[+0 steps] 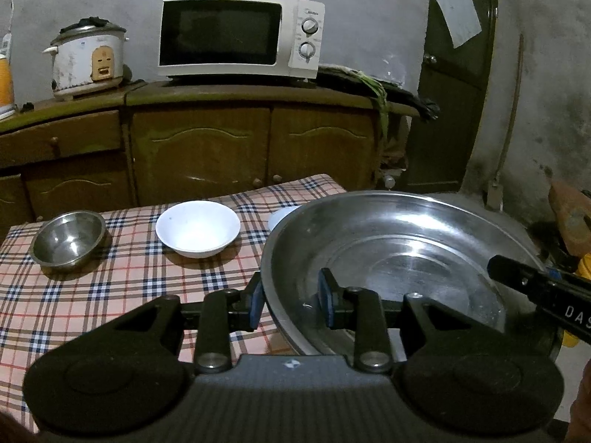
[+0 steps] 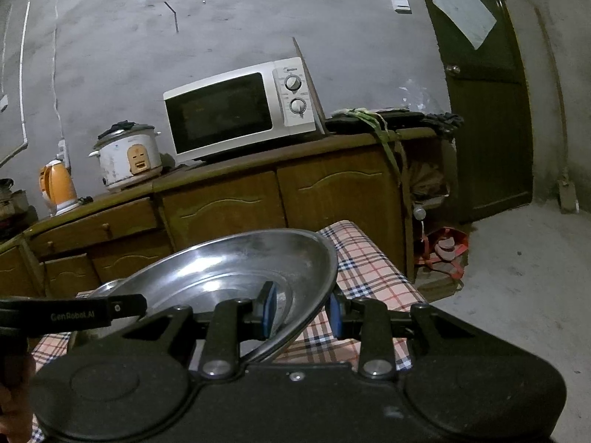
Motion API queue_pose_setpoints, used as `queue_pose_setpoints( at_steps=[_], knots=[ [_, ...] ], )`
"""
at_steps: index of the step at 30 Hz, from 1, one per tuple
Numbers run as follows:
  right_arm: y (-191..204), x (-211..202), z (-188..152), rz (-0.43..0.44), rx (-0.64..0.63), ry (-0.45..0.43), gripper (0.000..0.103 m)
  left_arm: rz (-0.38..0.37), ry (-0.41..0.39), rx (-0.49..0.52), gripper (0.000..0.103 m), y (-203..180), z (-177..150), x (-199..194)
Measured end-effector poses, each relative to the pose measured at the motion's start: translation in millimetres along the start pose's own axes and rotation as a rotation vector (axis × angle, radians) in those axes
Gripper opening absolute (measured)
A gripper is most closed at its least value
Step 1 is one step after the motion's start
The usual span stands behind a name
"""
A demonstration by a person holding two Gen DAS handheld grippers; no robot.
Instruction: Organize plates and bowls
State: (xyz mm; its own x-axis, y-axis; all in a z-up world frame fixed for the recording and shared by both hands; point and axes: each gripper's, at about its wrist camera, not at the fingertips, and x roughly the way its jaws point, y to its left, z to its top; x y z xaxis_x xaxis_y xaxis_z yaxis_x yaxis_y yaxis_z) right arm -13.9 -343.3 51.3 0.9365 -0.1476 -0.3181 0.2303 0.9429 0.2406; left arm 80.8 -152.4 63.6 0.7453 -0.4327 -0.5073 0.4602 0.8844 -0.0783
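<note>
Two handheld grippers — the left gripper (image 1: pixel 291 304) and the right gripper (image 2: pixel 303 312) — each pinch opposite rims of a wide steel basin (image 1: pixel 388 254), held tilted above a checked tablecloth (image 1: pixel 129 277) — beside a white bowl (image 1: pixel 197 229) and small steel bowl (image 1: pixel 68 240)

My backdrop: microwave (image 1: pixel 240 35), rice cooker (image 1: pixel 88 61) on cabinet (image 1: pixel 199 147); kettle (image 2: pixel 57 184); door (image 2: pixel 484 110); checked tablecloth (image 1: pixel 122 277).

Dim indoor light with a greenish cast fills both fisheye views; corners vignette to black and straight lines bow. Glare streaks the steel basin (image 1: pixel 388 243) and whitens the white bowl (image 1: pixel 197 229), which drops a soft shadow on the checked tablecloth (image 1: pixel 122 277). Focus holds throughout.
</note>
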Motion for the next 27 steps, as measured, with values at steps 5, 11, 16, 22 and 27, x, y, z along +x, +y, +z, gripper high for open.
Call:
queue_pose_setpoints(
  at_steps=[5,11,16,22,27],
  knots=[
    [7.1,1.4,1.5,0.008,-0.010,0.000,0.037,0.008,-0.001,-0.008,0.030,3.9,0.0,-3.6],
    [12.7,4.1,1.0,0.023,-0.020,0.007,0.037,0.024,0.002,-0.015,0.030,11.2,0.1,-6.2],
    [19.2,7.3,0.6,0.035,-0.026,0.016,0.037,0.035,0.008,-0.020,0.030,18.4,-1.0,-8.3],
    [27.9,9.7,-0.9,0.049,-0.036,0.024,0.037,0.051,0.010,-0.026,0.030,26.0,-1.6,-10.3],
    [34.8,10.8,-1.6,0.061,-0.044,0.028,0.037,0.062,0.009,-0.035,0.031,32.0,-2.1,-13.1]
  ],
)
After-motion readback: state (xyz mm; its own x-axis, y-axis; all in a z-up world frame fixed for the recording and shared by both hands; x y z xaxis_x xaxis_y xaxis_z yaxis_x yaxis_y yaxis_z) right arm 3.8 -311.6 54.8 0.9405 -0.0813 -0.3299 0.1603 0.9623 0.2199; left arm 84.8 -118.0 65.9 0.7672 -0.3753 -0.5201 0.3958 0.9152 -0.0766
